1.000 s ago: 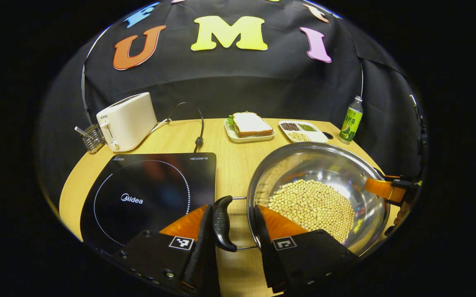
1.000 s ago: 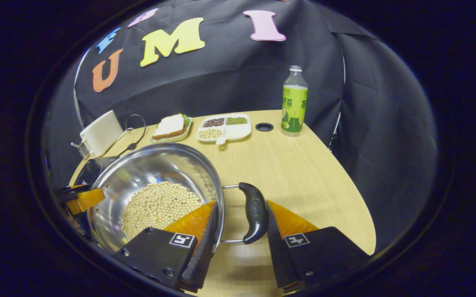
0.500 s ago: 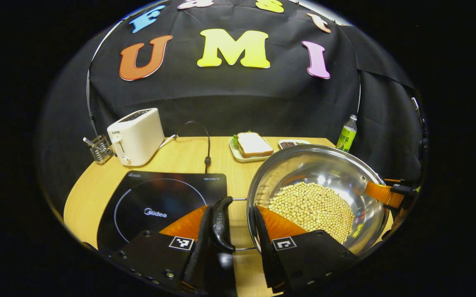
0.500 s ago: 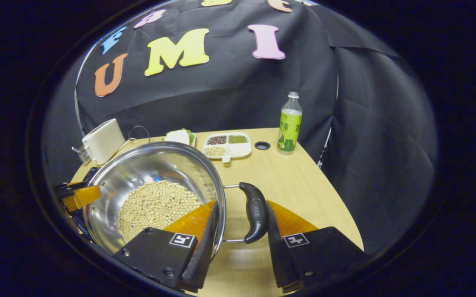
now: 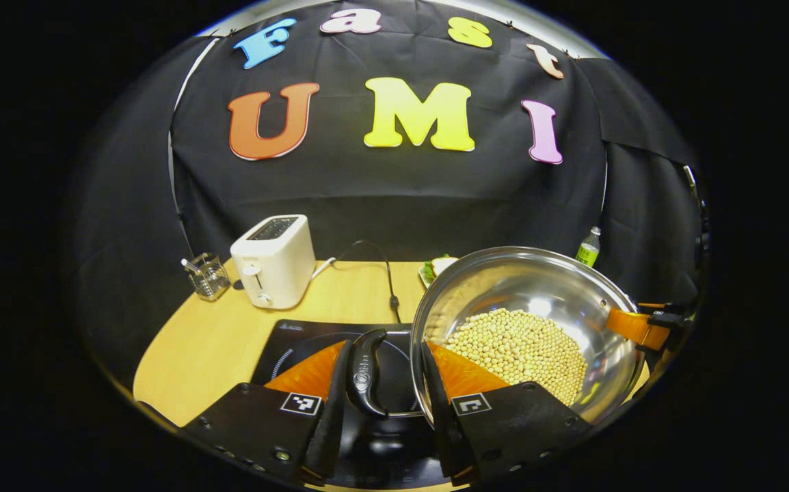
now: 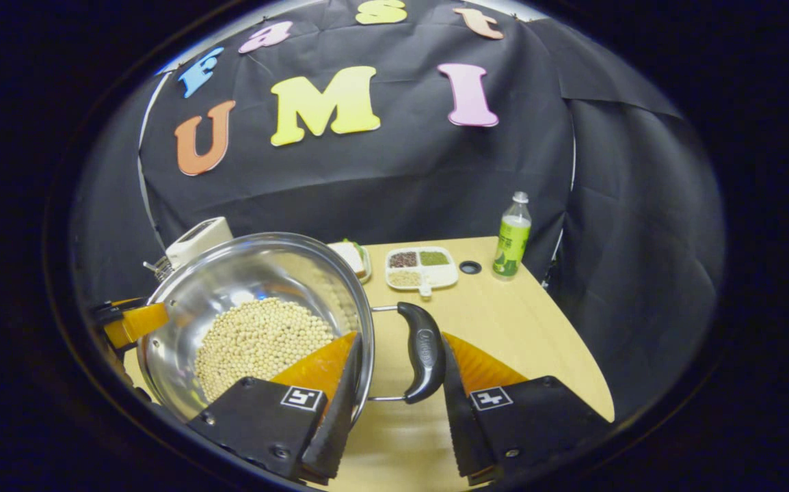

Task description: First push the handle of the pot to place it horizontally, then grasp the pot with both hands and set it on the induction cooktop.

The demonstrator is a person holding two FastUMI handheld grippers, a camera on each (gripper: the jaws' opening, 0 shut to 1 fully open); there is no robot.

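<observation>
Left gripper (image 5: pixel 386 383): fingers straddle the pot's (image 5: pixel 528 321) left handle (image 5: pixel 366 372), one outside it, one against the pot wall. Right gripper (image 6: pixel 398 372): fingers likewise straddle the pot's right handle (image 6: pixel 424 352). Whether either pair presses cannot be told.

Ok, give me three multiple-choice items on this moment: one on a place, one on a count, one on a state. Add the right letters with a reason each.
1. Where is the green-labelled bottle?
A. at the table's far edge, beside the divided dish
B. on the induction cooktop
C. inside the pot

2. How many filled sections of the divided dish show in the right gripper view?
A. one
B. three
C. six

3. What is in the pot?
A. water
B. nothing
C. pale beans

Answers
1: A, it stands by the booth wall next to the dish.
2: B, a dark, a green and a pale filling show.
3: C, a heap of beans covers the pot's bottom.
</observation>
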